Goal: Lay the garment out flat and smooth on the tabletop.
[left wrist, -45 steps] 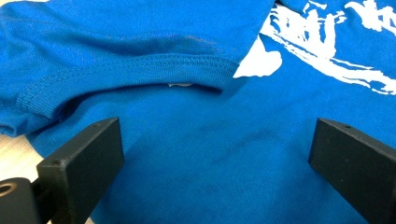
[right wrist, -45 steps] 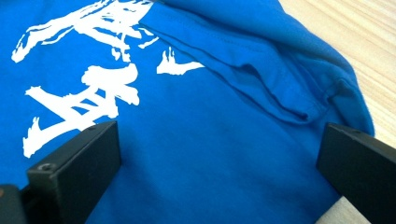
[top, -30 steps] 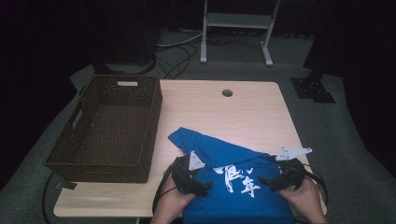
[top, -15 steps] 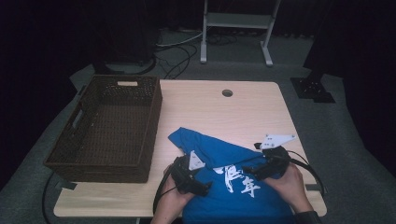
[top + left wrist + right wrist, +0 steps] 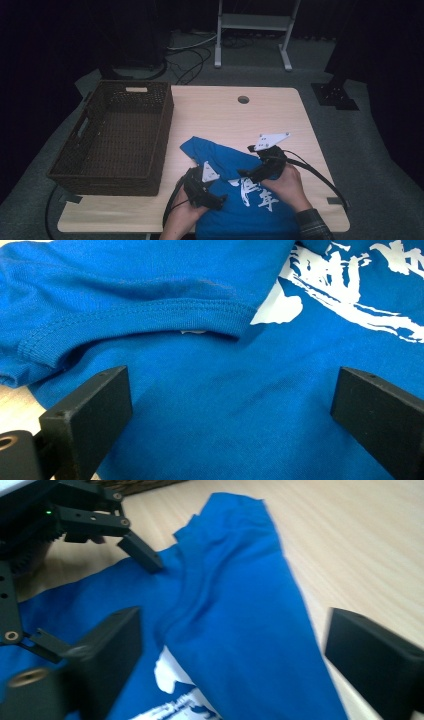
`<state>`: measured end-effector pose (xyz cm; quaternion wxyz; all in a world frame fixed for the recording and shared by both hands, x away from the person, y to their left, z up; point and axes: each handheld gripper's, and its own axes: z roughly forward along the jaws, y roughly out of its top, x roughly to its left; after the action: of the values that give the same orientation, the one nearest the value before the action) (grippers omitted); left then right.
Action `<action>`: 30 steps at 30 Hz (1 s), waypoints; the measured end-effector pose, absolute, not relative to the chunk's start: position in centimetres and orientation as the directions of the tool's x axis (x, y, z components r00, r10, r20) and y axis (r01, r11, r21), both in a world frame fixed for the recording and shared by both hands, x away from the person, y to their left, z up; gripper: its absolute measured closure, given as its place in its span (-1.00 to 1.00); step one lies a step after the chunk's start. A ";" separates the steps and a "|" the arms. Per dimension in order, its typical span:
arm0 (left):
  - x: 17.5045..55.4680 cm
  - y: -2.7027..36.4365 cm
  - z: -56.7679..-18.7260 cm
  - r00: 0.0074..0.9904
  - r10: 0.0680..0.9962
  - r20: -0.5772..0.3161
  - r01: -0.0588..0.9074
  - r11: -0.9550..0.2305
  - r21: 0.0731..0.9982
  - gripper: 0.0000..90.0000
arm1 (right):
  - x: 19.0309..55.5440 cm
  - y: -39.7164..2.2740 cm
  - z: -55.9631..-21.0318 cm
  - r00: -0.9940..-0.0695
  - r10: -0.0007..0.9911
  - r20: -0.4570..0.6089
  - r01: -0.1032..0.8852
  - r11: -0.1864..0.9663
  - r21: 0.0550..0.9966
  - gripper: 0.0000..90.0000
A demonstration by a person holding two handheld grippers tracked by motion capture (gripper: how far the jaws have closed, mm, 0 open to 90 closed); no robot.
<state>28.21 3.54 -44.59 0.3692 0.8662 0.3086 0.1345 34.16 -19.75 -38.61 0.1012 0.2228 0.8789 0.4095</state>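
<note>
Both grippers [image 5: 220, 195] [image 5: 247, 172] low over blue shirt [image 5: 250, 210]

The blue shirt [image 5: 250, 200] at the desk's near edge bears white brush-style characters, too small to read.

Basket [image 5: 115, 135] blocks the left; bare table [image 5: 250, 120] lies open beyond.

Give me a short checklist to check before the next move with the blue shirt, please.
1. Left gripper open above the blue shirt: ok.
2. Right gripper not yet gripping; its jaws have just been closing, with fabric between them: ok.
3. Shirt flat: not ok, one part is folded over.
4. Basket free for the shirt: ok.
5. Cable away from the shirt: cannot tell.
</note>
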 end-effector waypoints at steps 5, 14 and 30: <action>28.2 3.6 -44.6 0.776 0.631 0.007 0.432 -0.539 0.723 -0.95 | 34.2 -18.6 -39.8 -0.897 0.443 0.006 0.292 0.582 0.759 -0.45; 28.3 3.6 -44.6 0.779 0.628 0.006 0.430 -0.541 0.723 -0.95 | 33.8 -17.1 -41.9 -0.920 0.393 -0.002 0.269 0.634 0.725 -0.14; 28.3 3.6 -44.6 0.778 0.628 0.010 0.429 -0.544 0.721 -0.95 | 34.1 -16.4 -43.3 -0.924 0.382 0.017 0.273 0.628 0.729 0.91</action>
<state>28.28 3.60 -44.58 0.3679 0.8681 0.3046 0.1351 34.09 -16.38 -43.30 0.0698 0.1821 0.8995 0.3909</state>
